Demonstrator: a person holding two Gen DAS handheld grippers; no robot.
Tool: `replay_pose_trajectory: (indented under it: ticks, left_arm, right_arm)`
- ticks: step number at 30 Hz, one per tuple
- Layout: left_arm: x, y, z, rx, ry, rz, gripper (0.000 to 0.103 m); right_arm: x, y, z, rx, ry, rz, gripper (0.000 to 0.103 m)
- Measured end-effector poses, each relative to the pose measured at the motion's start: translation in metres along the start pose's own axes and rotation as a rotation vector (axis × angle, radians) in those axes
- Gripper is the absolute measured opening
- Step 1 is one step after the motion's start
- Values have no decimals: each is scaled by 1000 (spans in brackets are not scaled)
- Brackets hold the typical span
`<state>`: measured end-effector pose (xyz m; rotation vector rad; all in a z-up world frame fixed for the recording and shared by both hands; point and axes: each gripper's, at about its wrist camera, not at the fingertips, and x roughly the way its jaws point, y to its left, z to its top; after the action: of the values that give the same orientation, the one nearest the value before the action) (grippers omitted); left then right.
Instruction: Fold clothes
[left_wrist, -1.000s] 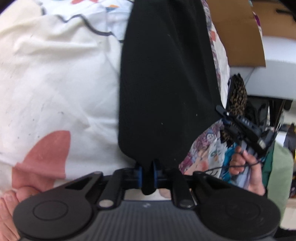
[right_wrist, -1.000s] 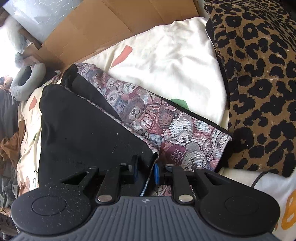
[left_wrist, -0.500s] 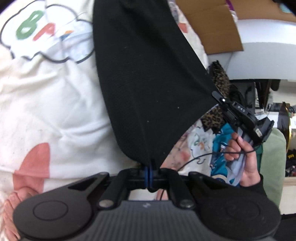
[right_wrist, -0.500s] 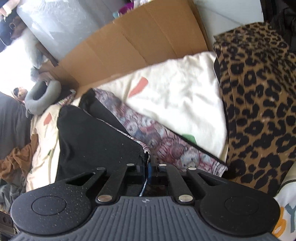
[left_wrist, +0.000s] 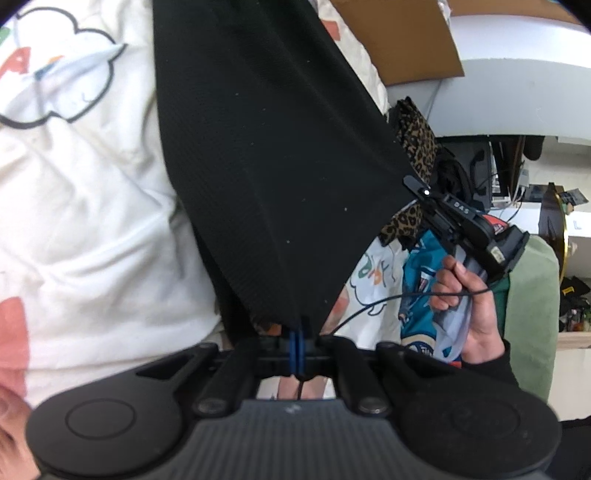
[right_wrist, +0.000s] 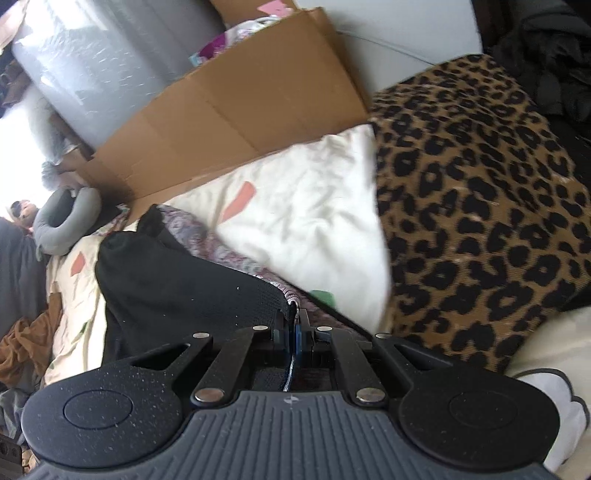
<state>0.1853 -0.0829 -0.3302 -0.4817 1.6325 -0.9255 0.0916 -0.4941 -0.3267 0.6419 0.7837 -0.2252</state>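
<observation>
Behind bedding (right_wrist: 303, 206), cardboard box (right_wrist: 236, 99) holding, seemingly, bright fabric (right_wrist: 236, 38); both grippers' fingers (left_wrist: 297, 341) pinching black garment (left_wrist: 266, 155)

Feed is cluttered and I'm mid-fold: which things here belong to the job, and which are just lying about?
In the job:
- black garment, patterned on its other side
- left tongs, shut on one corner
- right tongs, shut on another corner

Lying about:
- leopard-print cloth
- cardboard box
- grey neck pillow
- white printed sheet
</observation>
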Motion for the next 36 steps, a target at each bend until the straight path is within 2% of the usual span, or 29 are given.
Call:
replay_pose_trajectory:
  ticks: [12,18,23,24,25,28,31,33,36]
  left_arm:
    - [21,21,-2,-1,42,84,2]
    - [21,17,-2,7,43,81,2]
    - [35,21,-2,3,54,115,2]
    - [36,23,-2,-1,55,126,2]
    - [36,23,-2,2,55,134,2]
    - [33,11,-3,78,56,169,8]
    - [23,3,1,104,69,201,13]
    - [12,-1,7,104,65,233,18]
    - [-4,-7,24,111,39,264,18]
  right_arm:
    - [29,-34,-17,52,69,-52,1]
    - [28,-37,-17,52,70,-57,1]
    - [37,-46,-20,77,100,-66,1]
    - [40,-49,-21,92,109,-65,2]
    - [40,-50,-21,104,112,-65,8]
    - [37,-53,-20,133,114,-68,10]
    - [28,-49,-18,114,99,-81,15]
    - [20,-47,-17,105,76,-100,19]
    - [9,-48,-17,110,51,-126,25]
